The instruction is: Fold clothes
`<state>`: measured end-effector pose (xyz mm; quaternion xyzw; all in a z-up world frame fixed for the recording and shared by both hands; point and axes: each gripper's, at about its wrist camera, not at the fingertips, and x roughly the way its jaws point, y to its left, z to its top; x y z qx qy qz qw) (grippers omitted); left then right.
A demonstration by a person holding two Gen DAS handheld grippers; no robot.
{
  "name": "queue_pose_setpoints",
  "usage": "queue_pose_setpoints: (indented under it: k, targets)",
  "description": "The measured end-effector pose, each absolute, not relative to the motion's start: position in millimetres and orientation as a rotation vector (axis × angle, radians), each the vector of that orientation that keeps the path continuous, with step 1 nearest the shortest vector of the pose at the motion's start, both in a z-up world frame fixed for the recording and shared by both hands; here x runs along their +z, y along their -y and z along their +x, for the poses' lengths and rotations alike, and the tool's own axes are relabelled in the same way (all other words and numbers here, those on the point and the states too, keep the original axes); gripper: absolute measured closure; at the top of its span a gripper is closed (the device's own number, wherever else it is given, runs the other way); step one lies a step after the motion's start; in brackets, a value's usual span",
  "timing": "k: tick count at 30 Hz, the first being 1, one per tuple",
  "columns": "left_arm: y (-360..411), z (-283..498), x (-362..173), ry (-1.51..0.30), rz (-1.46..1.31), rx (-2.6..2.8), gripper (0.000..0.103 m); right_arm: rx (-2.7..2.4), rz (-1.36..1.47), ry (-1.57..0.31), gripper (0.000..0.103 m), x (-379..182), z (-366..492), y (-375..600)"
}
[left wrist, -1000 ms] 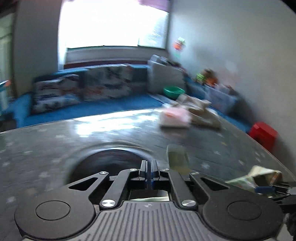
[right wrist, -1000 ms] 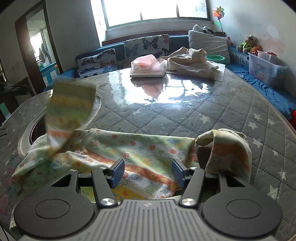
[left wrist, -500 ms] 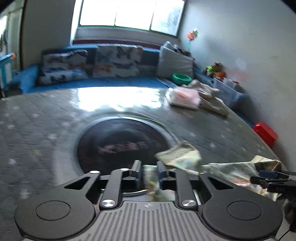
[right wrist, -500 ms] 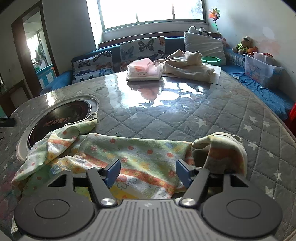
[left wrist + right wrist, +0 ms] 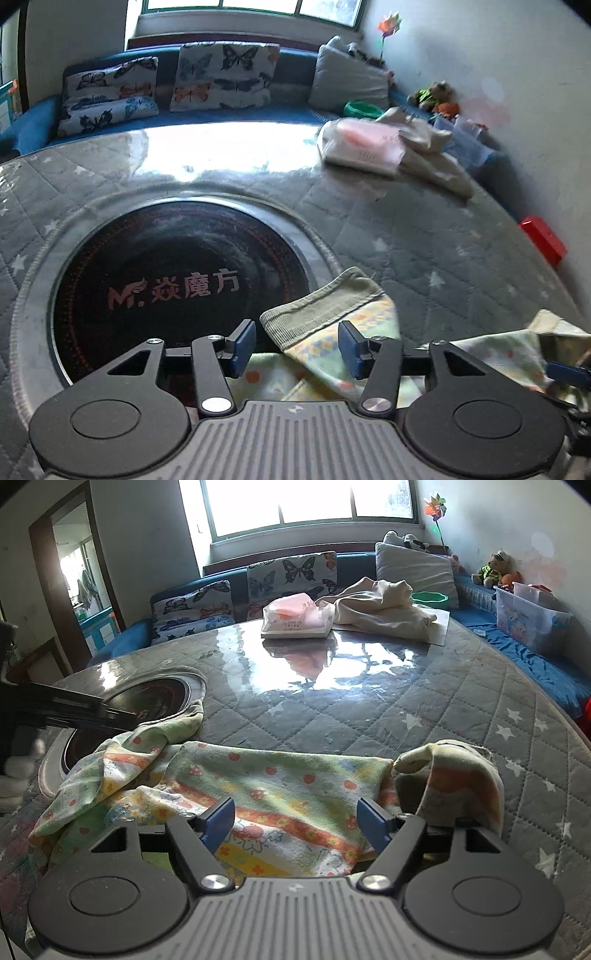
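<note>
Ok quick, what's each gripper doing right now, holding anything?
Left gripper: jaws opening, patterned garment cuff between them, not gripped.
Right gripper: jaws opening over the garment, holding nothing.

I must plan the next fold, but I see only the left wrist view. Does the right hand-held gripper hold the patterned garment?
Observer: No. The jaws of the right hand-held gripper are opening. The patterned garment lies between them, but the pads do not press on it.
Operator: Thank you. How does the garment lie on that side?
Observer: Its right end is curled up and folded over on itself, just beyond the gripper's right finger. The middle part lies fairly flat.
</note>
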<state>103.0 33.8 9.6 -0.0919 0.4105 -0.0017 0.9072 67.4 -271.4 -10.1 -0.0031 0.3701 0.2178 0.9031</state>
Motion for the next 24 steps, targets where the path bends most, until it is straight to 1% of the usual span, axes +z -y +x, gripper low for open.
queue_pose_setpoints:
  k: [4, 7, 8, 9, 10, 11, 13, 19, 24]
  targets:
    - [-31, 114, 0, -0.867, -0.189, 0.002, 0.052, 0.452, -0.004, -0.772, 0.028, -12, 68, 272]
    - [-29, 116, -5, -0.868, -0.18, 0.011, 0.059, 0.45, -0.002, -0.772, 0.028, -12, 69, 273]
    - [-29, 116, -6, -0.866, -0.176, 0.009, 0.068, 0.449, -0.001, -0.772, 0.028, -12, 69, 274]
    - [-28, 117, -6, -0.864, -0.173, 0.005, 0.074, 0.448, -0.001, -0.772, 0.028, -12, 69, 274]
    - [-27, 117, -6, -0.862, -0.171, 0.0, 0.083, 0.447, -0.001, -0.772, 0.028, -12, 69, 274]
    - [-27, 117, -6, -0.86, -0.177, -0.005, 0.089, 0.445, -0.002, -0.773, 0.028, -13, 69, 274]
    - [-28, 114, -3, -0.844, -0.183, -0.008, 0.093, 0.442, -0.004, -0.774, 0.028, -13, 69, 274]
    - [-60, 83, 32, -0.722, -0.228, 0.047, 0.094, 0.427, -0.015, -0.768, 0.028, -10, 68, 275]
    - [-106, 30, 72, -0.589, -0.237, 0.167, 0.094, 0.419, -0.034, -0.76, 0.027, -6, 64, 277]
